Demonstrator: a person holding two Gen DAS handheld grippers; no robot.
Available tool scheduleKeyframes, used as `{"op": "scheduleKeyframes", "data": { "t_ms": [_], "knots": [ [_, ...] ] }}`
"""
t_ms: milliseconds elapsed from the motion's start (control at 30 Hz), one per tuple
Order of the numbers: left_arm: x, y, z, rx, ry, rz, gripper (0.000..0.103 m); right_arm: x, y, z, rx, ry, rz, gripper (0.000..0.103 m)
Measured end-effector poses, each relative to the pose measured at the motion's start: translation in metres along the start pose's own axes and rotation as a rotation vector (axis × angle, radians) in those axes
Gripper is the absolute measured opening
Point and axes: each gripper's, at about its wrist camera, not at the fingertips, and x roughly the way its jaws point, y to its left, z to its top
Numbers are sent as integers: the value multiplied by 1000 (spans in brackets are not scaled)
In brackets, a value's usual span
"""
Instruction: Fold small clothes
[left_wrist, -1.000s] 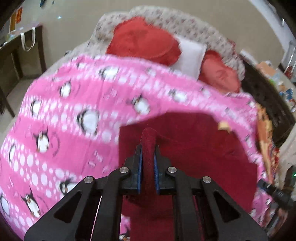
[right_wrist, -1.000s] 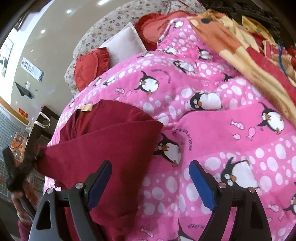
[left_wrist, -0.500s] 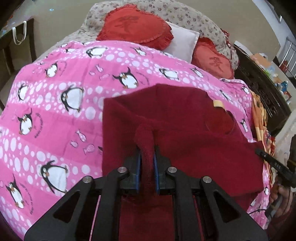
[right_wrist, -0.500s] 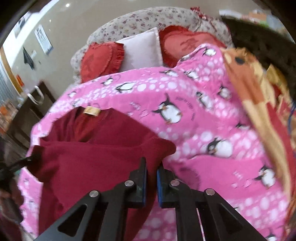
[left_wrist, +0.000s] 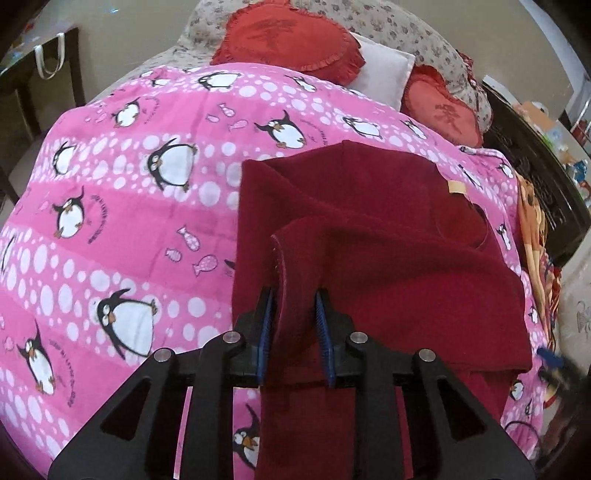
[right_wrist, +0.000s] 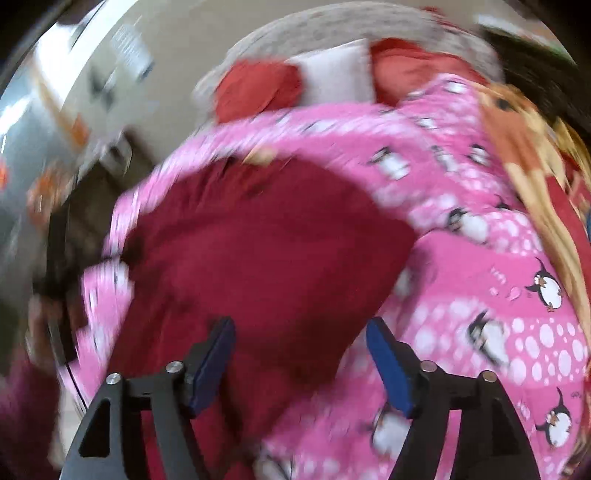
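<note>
A bed was covered by a pink blanket printed with penguins, white dots and small script too fine to read. Two red cushions and a white pillow leaned at its head; a dark table stood by the beige wall. The dark red garment, bearing a tan label with no legible text, lay folded on the blanket. The left gripper, fingers slightly parted, straddled a fabric ridge. The right gripper was spread wide, holding nothing, in a blurred view.
</note>
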Motion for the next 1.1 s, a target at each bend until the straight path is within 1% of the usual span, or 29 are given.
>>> {"op": "scheduleKeyframes", "data": {
  "t_ms": [33, 100, 133, 167, 200, 267, 300, 333, 400, 433, 467, 500, 567, 667, 733, 800, 833, 900, 967, 1100],
  "knots": [
    [-2, 2, -2, -16, -2, 0, 22, 4, 7, -6, -36, 18, -26, 71],
    [-6, 5, -6, -28, -2, 4, 22, 18, 10, -11, -65, 43, -117, 71],
    [-8, 5, -9, -30, -2, 9, 22, 25, 6, -14, -59, 58, -164, 56],
    [-11, 4, -13, -28, 0, 15, 22, 32, 1, -13, -39, 60, -195, 16],
    [-14, 3, -17, -23, 2, 21, 22, 34, -7, -11, 3, 35, -198, 12],
    [-22, 1, -29, -8, 6, 40, 22, 27, -32, -9, 152, 4, -158, 12],
    [-25, 0, -36, 3, 8, 54, 22, 25, -40, -11, 202, -1, -143, 12],
    [-28, -1, -44, 16, 9, 71, 22, 25, -42, -12, 213, 2, -152, 12],
    [-31, -3, -57, 35, 13, 108, 22, 35, -40, -17, 187, 44, -198, 12],
    [-32, -4, -63, 40, 16, 122, 22, 39, -38, -20, 180, 65, -207, 12],
    [-33, -4, -66, 41, 19, 129, 22, 37, -33, -22, 179, 70, -206, 13],
    [-34, -3, -71, 39, 21, 135, 22, 29, -31, -23, 188, 54, -202, 15],
    [-40, -3, -81, 30, 20, 145, 22, 12, -29, -24, 206, 26, -197, 33],
    [-50, -3, -92, 33, 2, 170, 22, -21, -26, -28, 212, -24, -190, 47],
    [-59, -6, -100, 39, -13, 192, 22, -38, -19, -32, 216, -50, -186, 47],
    [-66, -7, -106, 36, -29, 196, 22, -59, -14, -40, 228, -75, -174, 49],
    [-70, -9, -109, 36, -37, 196, 22, -62, -11, -42, 232, -81, -165, 51],
    [-78, -12, -114, 40, -53, 200, 22, -73, -2, -47, 236, -83, -143, 55],
    [-84, -16, -119, 46, -63, 201, 22, -82, 7, -53, 226, -76, -122, 61],
    [-98, -24, -131, 75, -90, 210, 22, -97, 21, -62, 200, -74, -94, 63]
  ]
}}
